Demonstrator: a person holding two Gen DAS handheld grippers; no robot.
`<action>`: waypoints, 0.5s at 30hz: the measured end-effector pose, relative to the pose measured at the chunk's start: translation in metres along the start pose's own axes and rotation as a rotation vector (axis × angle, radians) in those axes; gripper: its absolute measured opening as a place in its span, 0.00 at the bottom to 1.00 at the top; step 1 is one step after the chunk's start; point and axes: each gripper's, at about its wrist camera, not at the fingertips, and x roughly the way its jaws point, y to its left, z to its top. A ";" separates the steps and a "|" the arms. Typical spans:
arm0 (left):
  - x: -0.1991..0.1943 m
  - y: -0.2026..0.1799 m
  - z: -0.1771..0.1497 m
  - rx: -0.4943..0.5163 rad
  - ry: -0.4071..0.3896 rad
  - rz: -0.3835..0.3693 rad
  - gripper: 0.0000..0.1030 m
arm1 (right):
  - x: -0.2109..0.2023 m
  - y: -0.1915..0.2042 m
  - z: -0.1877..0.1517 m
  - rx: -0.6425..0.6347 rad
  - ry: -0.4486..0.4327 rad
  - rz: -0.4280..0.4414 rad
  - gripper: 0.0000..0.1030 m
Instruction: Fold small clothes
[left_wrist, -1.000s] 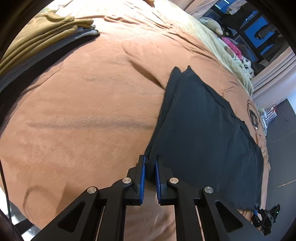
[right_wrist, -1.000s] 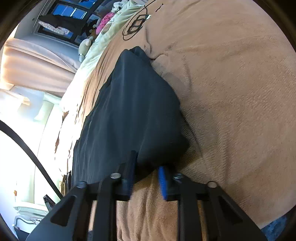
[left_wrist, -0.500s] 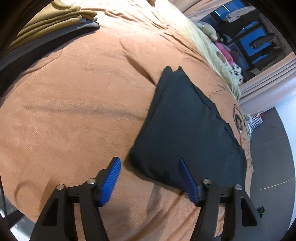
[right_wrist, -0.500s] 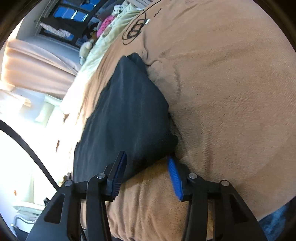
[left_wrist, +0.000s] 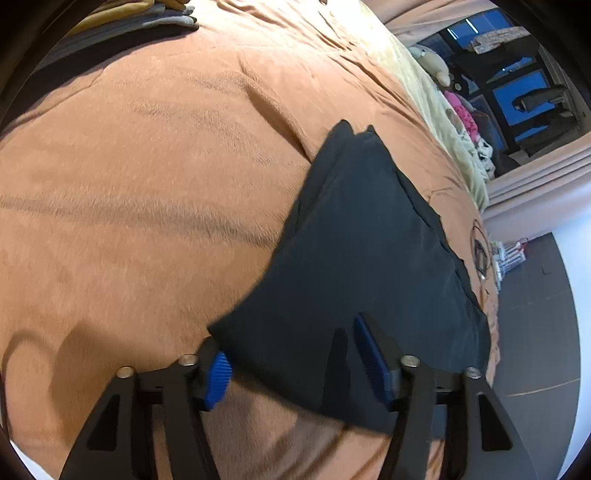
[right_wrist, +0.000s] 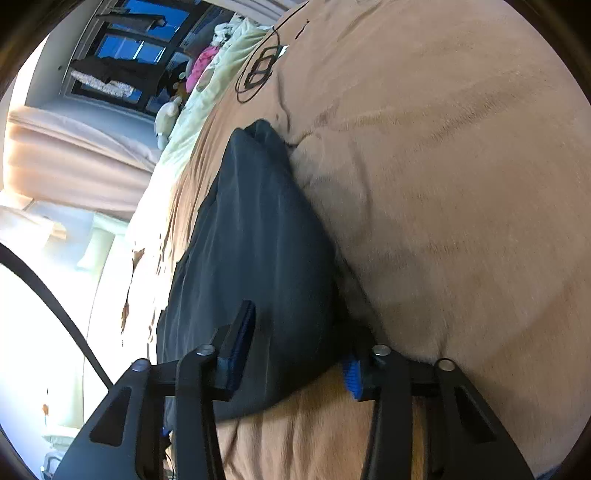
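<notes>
A bed with a rumpled orange-brown blanket (left_wrist: 155, 192) is carrying a folded dark garment (left_wrist: 362, 266) lying flat. Folded olive and grey clothes (left_wrist: 147, 14) are sitting stacked near its far edge.

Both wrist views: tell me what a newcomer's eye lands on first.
The dark folded garment stands out, lying flat on the orange-brown blanket that fills both views. Next come the blue-padded jaws: the left gripper and the right gripper are each spread open across a near corner of the garment. At the far top left of the left view sits a stack of folded clothes.
</notes>
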 end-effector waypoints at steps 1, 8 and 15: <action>0.000 0.003 0.003 -0.010 -0.004 0.028 0.31 | 0.003 -0.001 0.003 0.002 0.002 -0.007 0.22; -0.022 0.005 0.008 -0.001 -0.040 -0.030 0.15 | -0.014 0.015 0.004 -0.047 -0.021 0.028 0.11; -0.051 0.003 0.004 0.018 -0.067 -0.064 0.14 | -0.038 0.031 -0.008 -0.093 -0.029 0.051 0.11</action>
